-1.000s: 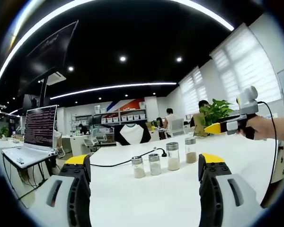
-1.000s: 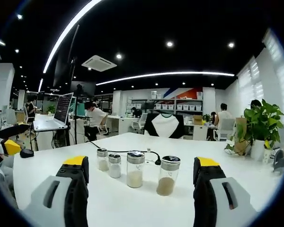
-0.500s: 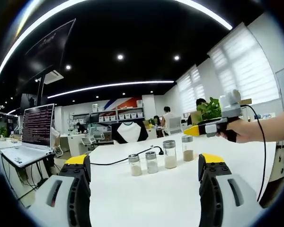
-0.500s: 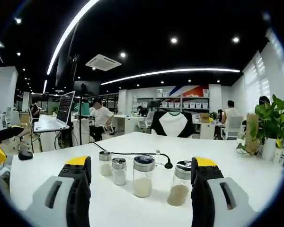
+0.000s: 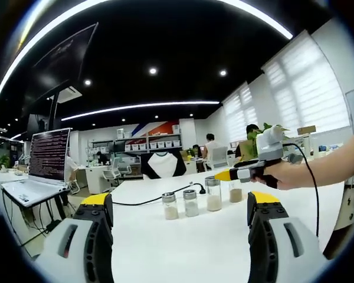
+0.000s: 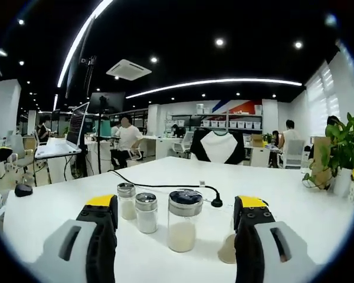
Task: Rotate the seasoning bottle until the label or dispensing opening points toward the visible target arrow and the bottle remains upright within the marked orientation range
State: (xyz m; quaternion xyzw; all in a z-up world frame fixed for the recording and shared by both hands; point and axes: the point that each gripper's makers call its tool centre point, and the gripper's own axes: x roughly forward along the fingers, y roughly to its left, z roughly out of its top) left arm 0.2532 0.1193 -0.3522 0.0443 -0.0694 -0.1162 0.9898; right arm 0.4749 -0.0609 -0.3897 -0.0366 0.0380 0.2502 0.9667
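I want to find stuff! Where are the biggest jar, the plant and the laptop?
Biggest jar [image 6: 184, 221], right gripper view, on its glass side.
Plant [image 6: 346, 145], right gripper view, on its leaves.
Laptop [image 5: 49, 155], left gripper view, on its screen.

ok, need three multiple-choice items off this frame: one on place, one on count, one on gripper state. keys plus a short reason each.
1. Where does the black cable lie?
A. behind the bottles
B. in front of them
C. on top of them

2. How many clear glass bottles with metal caps stand on the white table?
A. two
B. four
C. six

3. How do the right gripper's yellow-tipped jaws stand?
A. shut on a bottle
B. open
C. shut on nothing

Answers:
1 A, it runs across the table beyond the row.
2 B, the left gripper view shows four in a row.
3 B, wide apart, with the large bottle in the gap, untouched.
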